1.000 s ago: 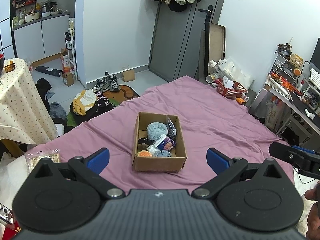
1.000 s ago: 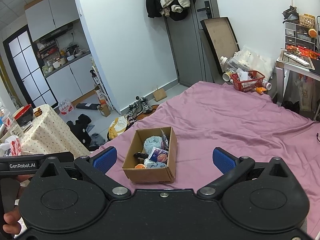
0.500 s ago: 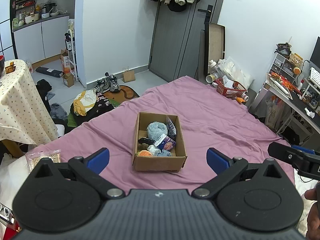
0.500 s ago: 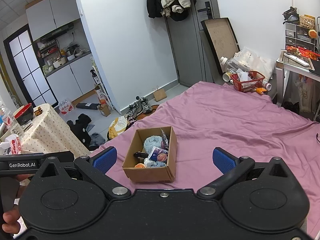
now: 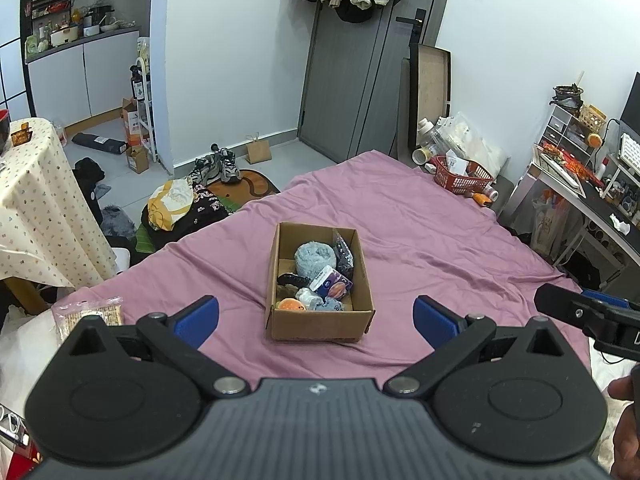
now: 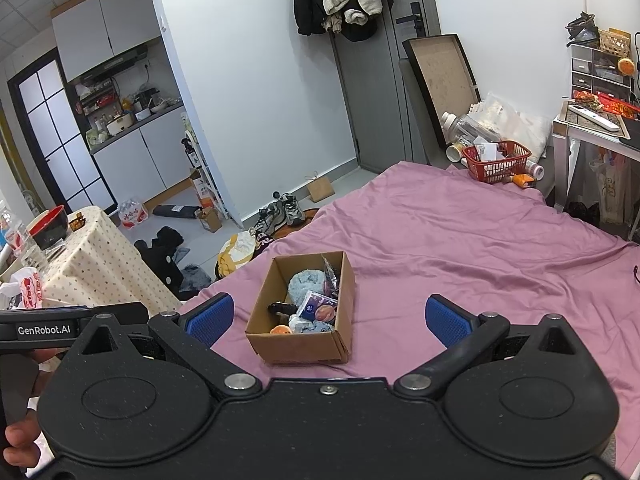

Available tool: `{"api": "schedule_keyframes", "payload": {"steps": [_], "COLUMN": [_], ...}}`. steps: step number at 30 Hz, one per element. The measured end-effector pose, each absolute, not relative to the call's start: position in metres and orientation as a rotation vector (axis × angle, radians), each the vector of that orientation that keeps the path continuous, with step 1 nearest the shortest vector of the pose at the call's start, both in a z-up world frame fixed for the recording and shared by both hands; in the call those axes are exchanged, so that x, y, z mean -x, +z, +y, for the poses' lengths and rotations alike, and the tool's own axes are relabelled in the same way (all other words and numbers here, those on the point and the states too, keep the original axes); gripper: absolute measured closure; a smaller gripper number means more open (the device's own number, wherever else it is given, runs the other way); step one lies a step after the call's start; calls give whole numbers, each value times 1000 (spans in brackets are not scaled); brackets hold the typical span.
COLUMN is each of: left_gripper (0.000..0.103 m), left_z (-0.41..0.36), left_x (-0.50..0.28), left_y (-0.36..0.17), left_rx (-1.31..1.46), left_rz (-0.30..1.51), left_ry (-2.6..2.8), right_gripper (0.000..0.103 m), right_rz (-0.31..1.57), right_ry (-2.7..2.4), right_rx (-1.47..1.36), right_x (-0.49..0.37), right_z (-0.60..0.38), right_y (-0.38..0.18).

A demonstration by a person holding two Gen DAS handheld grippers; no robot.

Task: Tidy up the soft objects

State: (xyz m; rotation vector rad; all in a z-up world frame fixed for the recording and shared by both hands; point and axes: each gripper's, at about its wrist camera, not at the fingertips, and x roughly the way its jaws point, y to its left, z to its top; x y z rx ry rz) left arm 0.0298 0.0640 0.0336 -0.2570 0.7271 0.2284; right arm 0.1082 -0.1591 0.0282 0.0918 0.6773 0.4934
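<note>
Nothing has shifted since a second ago: I log both claws hovering as before. Cardboard box point(image 5: 320, 322), on the purple bedsheet point(image 5: 440, 248), lies just beyond and between the tips of my left claw point(image 5: 316, 314) and right claw point(image 6: 327, 315). Contents: blue fluffy roll point(image 5: 315, 258), orange ball point(image 5: 291, 304). Both claws spread wide, holding nothing.

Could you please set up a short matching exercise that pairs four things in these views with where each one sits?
Things:
1. fluffy blue roll
2. orange ball
3. red basket
4. snack packet

Places:
A. box's near corner
B. floor beyond the bed
C. bed's left edge
D. box's far end

Pairs: 1-D, 2-A, 3-B, 4-C
</note>
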Motion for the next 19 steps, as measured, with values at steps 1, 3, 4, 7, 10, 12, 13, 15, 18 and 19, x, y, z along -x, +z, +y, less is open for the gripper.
{"api": "schedule_keyframes", "payload": {"steps": [1, 3, 4, 7, 10, 12, 13, 15, 18, 19], "left_gripper": [1, 1, 1, 1, 1, 1, 1, 1, 1, 1], "left_z": [64, 66, 66, 66, 64, 63, 63, 62, 63, 64], "left_x": [-29, -28, -28, -28, -27, -26, -25, -25, -23, -24], "left_y": [34, 33, 34, 32, 31, 32, 32, 30, 28, 27], "left_rx": [258, 256, 254, 250, 248, 239, 238, 241, 245, 244], "left_rz": [728, 725, 724, 727, 727, 718, 716, 711, 705, 709], "left_ry": [227, 223, 221, 220, 223, 215, 213, 207, 201, 196], "right_gripper": [0, 0, 0, 0, 0, 0, 0, 0, 0, 0], "right_rz": [678, 687, 690, 679, 673, 677, 679, 682, 687, 691], "right_ry": [493, 504, 519, 537, 531, 533, 533, 534, 537, 536], "right_rx": [-92, -109, -127, -134, -113, -116, -116, -112, -112, -112], "right_x": [-108, -108, -108, -105, -103, -104, -104, -104, -105, -106], "right_z": [-160, -162, -163, -163, -160, -159, -158, -157, -155, -155], "right_y": [28, 28, 29, 30, 30, 28, 27, 24, 20, 18]}}
